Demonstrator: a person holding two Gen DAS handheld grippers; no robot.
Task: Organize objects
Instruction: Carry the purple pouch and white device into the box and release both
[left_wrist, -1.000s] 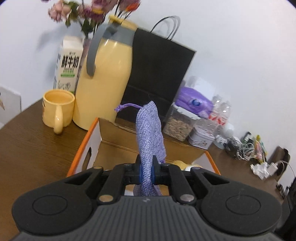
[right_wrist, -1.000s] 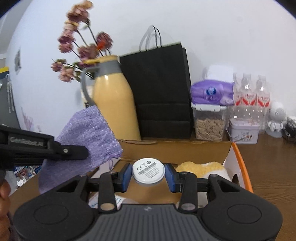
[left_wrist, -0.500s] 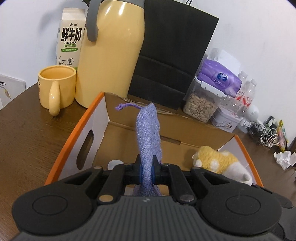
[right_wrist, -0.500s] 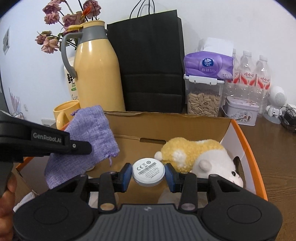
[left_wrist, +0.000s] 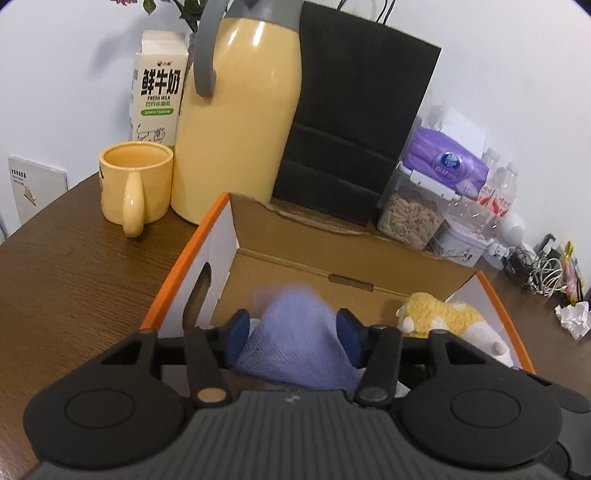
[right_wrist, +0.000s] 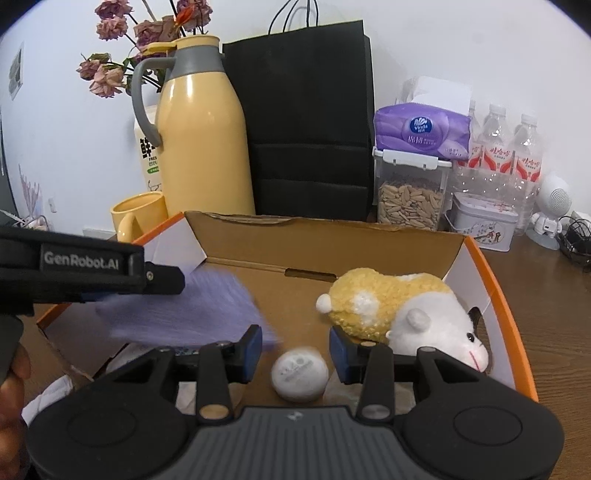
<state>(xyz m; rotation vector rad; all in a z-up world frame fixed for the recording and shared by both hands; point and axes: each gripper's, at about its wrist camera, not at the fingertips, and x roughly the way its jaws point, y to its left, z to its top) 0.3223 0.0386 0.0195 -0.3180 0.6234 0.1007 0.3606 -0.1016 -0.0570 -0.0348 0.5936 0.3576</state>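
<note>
Dropping items into box (right_wrist: 491, 280) | left tongs (left_wrist: 293, 332) have just been opening, spread, purple pouch (left_wrist: 295, 343) loose between them, blurred | right tongs (right_wrist: 295, 350) spread, white puck (right_wrist: 299, 374) free below, beside plush hamster (right_wrist: 399, 314) | next: lift both clear.

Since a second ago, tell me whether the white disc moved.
Yes. The white disc dropped from the right gripper into the cardboard box.
</note>
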